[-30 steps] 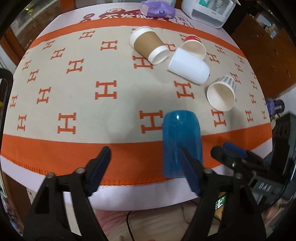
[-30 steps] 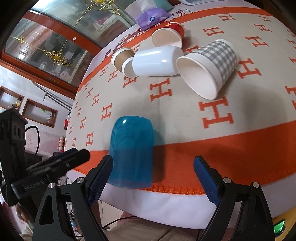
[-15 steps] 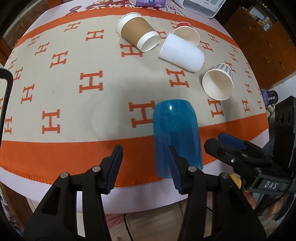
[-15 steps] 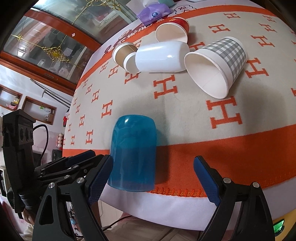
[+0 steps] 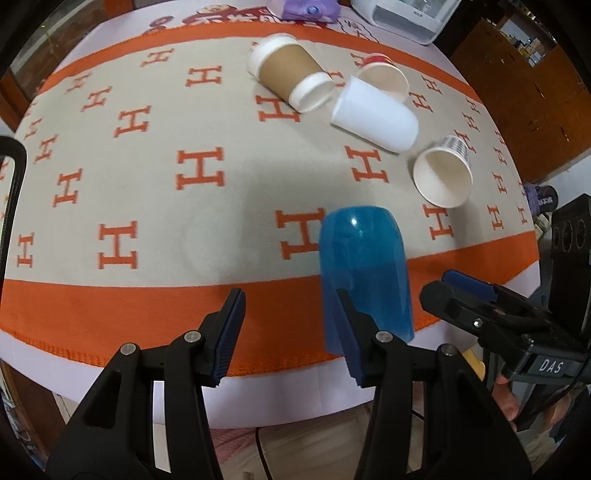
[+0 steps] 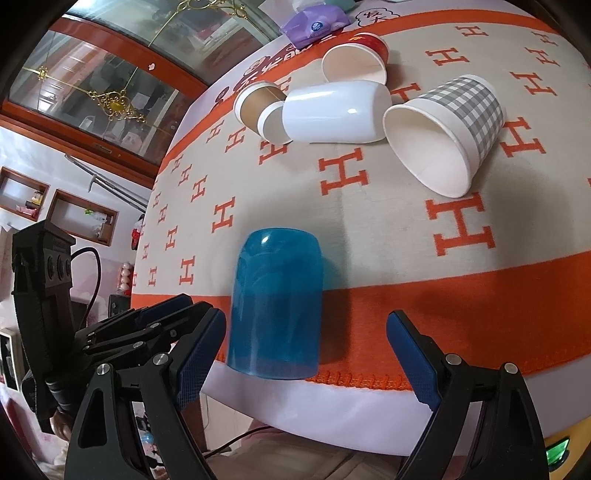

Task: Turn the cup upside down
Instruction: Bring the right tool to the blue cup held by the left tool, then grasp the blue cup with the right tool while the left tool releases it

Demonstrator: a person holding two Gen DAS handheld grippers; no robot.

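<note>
A translucent blue cup [image 5: 364, 271] stands upside down, rim on the orange band near the table's front edge; it also shows in the right wrist view [image 6: 275, 306]. My left gripper [image 5: 288, 334] is open and empty, just left of the cup, its right finger in front of the cup's base. My right gripper [image 6: 306, 356] is open and empty in front of the cup, which stands nearer its left finger. The right gripper also shows in the left wrist view [image 5: 480, 299].
Several paper cups lie on their sides at the back: a brown one [image 5: 291, 74], a white one [image 5: 375, 114], a red-banded one [image 5: 382, 74] and a grey-checked one [image 5: 443, 175]. A purple packet [image 5: 303, 9] and a white appliance [image 5: 406, 14] sit at the far edge.
The left gripper's jaws have narrowed from wide open and it has shifted a little toward the blue cup. The blue cup and the right gripper have stayed in place.
</note>
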